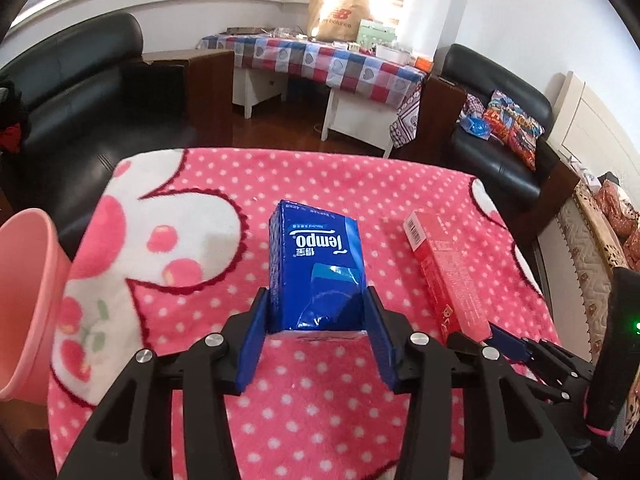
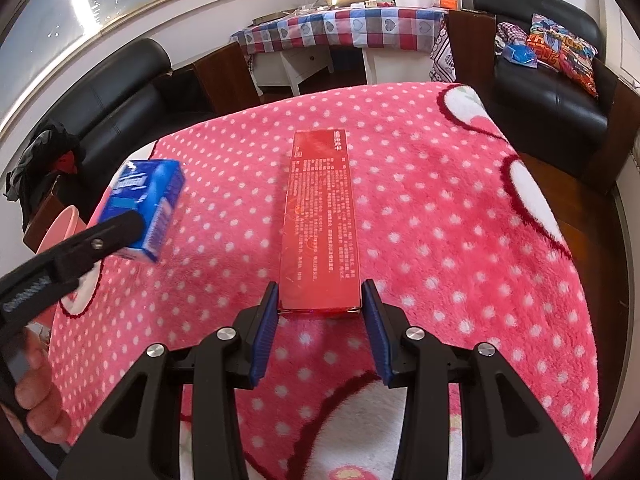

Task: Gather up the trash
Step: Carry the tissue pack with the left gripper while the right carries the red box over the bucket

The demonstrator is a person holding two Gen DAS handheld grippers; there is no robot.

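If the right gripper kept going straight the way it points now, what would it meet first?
The red box: its near end already sits between the right gripper fingers, so it would slide further onto it, then the pink blanket.

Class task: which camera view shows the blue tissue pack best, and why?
The left wrist view: the blue tissue pack sits centred and sharp between the left gripper's pads, its label readable. The right wrist view shows it only blurred at the left edge.
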